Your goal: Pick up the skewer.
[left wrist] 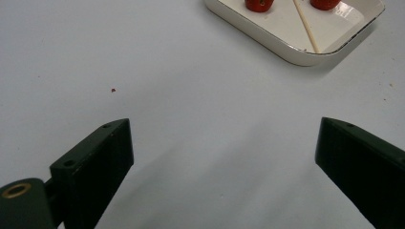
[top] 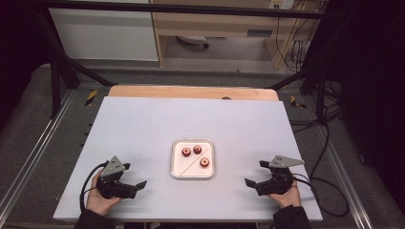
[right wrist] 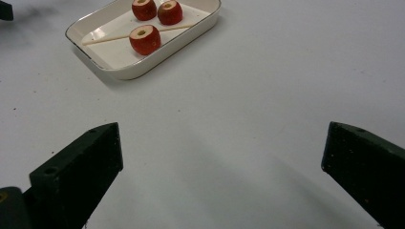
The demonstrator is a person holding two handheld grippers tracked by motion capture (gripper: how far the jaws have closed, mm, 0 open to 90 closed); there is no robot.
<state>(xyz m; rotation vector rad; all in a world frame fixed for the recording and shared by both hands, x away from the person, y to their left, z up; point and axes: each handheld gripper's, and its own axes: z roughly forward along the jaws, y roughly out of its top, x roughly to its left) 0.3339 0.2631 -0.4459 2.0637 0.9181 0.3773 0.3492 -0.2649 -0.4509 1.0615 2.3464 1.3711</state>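
Observation:
A white shallow tray sits at the middle of the white table. Three red cored fruit pieces lie in it beside a thin wooden skewer set diagonally. My left gripper rests near the front left, open and empty, pointing toward the tray. My right gripper mirrors it at the front right, open and empty. The left gripper view has the open jaws of the left gripper with the tray far ahead. In the right gripper view, the right gripper faces the tray, fruit and skewer.
The white tabletop has a wooden strip along its far edge. Black frame bars stand at the back corners. Cables trail off the right side. A tiny red crumb lies on the table ahead of the left gripper.

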